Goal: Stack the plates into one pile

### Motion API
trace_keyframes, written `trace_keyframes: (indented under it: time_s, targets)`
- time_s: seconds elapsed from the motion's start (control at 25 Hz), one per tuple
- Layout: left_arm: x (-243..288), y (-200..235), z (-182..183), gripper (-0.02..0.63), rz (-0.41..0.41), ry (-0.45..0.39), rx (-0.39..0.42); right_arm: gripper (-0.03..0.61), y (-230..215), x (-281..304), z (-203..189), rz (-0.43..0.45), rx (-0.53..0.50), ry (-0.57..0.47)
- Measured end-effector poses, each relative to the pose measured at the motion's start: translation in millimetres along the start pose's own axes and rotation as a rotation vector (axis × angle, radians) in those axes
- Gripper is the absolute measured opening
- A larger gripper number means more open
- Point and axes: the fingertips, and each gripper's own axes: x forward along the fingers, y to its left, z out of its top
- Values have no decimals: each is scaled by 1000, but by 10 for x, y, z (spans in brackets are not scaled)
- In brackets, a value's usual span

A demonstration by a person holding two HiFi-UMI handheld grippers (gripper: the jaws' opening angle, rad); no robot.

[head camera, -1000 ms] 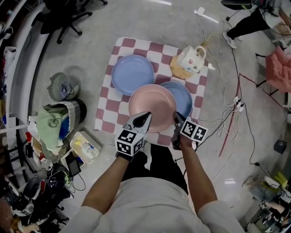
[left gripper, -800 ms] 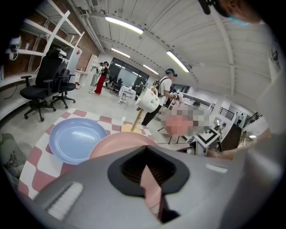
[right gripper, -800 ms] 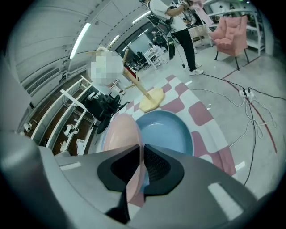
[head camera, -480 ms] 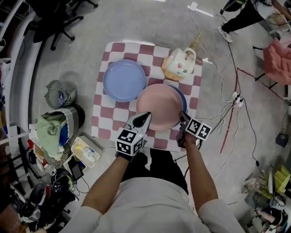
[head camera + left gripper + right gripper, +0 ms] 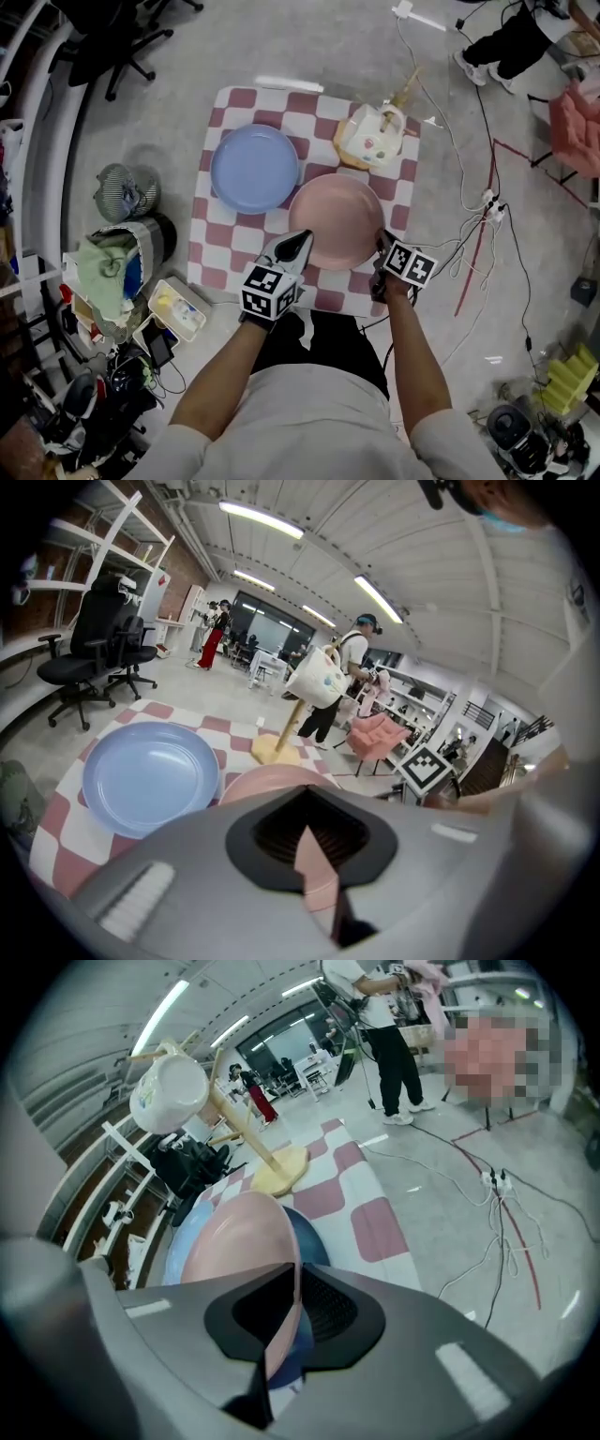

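Pink plate (image 5: 336, 220) over blue plate (image 5: 307, 1239) on checkered cloth (image 5: 225, 258).
Left gripper (image 5: 301, 238) and right gripper (image 5: 382, 241) each pinch its near rim; likely stiff, slick, breakable: hold by rim, lower level.

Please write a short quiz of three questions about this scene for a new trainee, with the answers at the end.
1. True or false: the left gripper and the right gripper are both shut on the rim of the pink plate.
2. In the right gripper view, what shows directly beneath the pink plate? A) the lower blue plate B) a mug C) bare floor
3. Fill in: the lone blue plate lies on a ____ cloth, apart from the pink plate.

Key: 1 true; 2 A; 3 checkered.
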Motion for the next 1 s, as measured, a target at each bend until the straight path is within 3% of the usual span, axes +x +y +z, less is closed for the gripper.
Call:
trace_keyframes:
  time_s: [0.2, 0.64, 0.76, 1.0]
  targets:
    - [45, 8, 13, 6, 5, 2, -3, 41, -87, 10, 5, -86, -121, 19]
    - [70, 57, 87, 6, 27, -1, -9, 51, -181, -52, 189, -170, -212, -12]
    - [25, 55, 120, 6, 30, -17, -7, 49, -19, -117, 309, -175, -277, -58]
    - [-236, 142, 104, 6, 60, -53, -14, 11, 563, -241, 327, -103, -339, -122]
